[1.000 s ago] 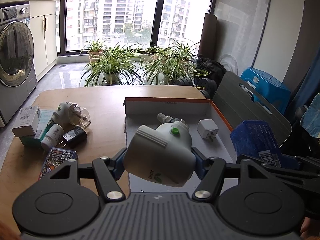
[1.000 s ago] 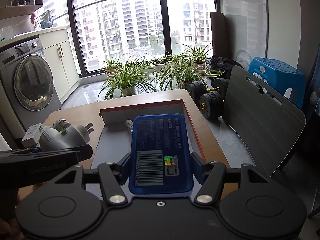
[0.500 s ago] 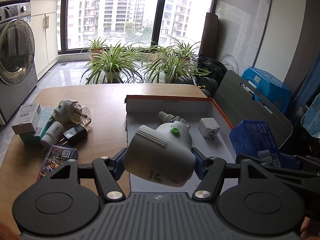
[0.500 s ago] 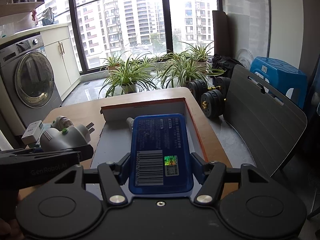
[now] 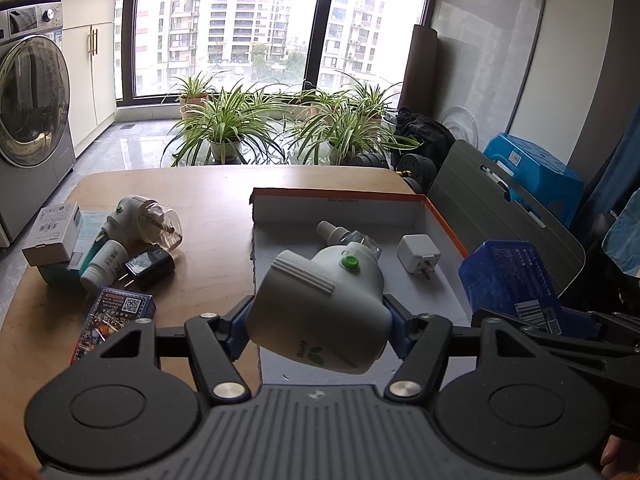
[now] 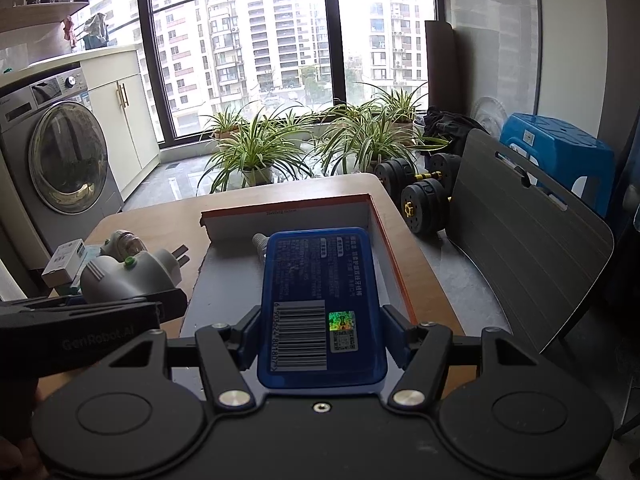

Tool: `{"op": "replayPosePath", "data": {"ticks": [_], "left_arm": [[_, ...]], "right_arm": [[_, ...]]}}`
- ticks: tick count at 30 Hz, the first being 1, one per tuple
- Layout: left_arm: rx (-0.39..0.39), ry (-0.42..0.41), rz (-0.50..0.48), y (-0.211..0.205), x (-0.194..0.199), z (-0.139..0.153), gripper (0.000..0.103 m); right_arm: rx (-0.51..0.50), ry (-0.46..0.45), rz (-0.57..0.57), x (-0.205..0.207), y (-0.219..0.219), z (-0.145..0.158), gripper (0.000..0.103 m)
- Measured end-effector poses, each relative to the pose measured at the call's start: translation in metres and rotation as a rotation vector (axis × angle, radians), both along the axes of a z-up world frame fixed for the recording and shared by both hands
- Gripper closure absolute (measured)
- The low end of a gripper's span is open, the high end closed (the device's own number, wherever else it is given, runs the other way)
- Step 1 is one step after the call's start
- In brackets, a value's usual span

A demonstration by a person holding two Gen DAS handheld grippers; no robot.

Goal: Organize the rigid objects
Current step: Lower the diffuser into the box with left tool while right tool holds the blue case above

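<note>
Left wrist view: the left gripper (image 5: 318,322) pinches a white plug-in device (image 5: 320,308), raised over the near end of the open box (image 5: 340,208); over the last second it has barely shifted. Right wrist view: the right gripper (image 6: 322,332) pinches a blue case (image 6: 320,300) flat above the same box, likewise nearly unmoved. Both items look poised for placing beside the 2 things already inside, a refill bottle (image 5: 344,236) and white charger (image 5: 418,252), while clutter (image 5: 100,248) waits on the table (image 5: 212,216).

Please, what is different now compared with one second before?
Almost nothing. The left gripper stays shut on the white plug-in device, the right gripper on the blue box; both views shifted only slightly. Nothing was released; the tray contents are unchanged.
</note>
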State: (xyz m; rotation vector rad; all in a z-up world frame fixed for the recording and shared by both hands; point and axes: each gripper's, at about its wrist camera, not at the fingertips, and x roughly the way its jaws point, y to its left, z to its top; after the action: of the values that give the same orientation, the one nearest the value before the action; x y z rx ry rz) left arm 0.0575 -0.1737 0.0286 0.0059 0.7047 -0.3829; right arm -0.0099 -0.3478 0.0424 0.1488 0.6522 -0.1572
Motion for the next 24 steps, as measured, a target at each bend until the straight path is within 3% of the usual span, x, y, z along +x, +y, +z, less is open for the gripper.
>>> {"op": "replayPosePath", "data": {"ticks": [24], "left_arm": [[0.003, 0.008, -0.004, -0.0042, -0.0024, -0.0044, 0.036]], "right_arm": [[0.006, 0.001, 0.001, -0.0027, 0.0016, -0.0037, 0.029]]}}
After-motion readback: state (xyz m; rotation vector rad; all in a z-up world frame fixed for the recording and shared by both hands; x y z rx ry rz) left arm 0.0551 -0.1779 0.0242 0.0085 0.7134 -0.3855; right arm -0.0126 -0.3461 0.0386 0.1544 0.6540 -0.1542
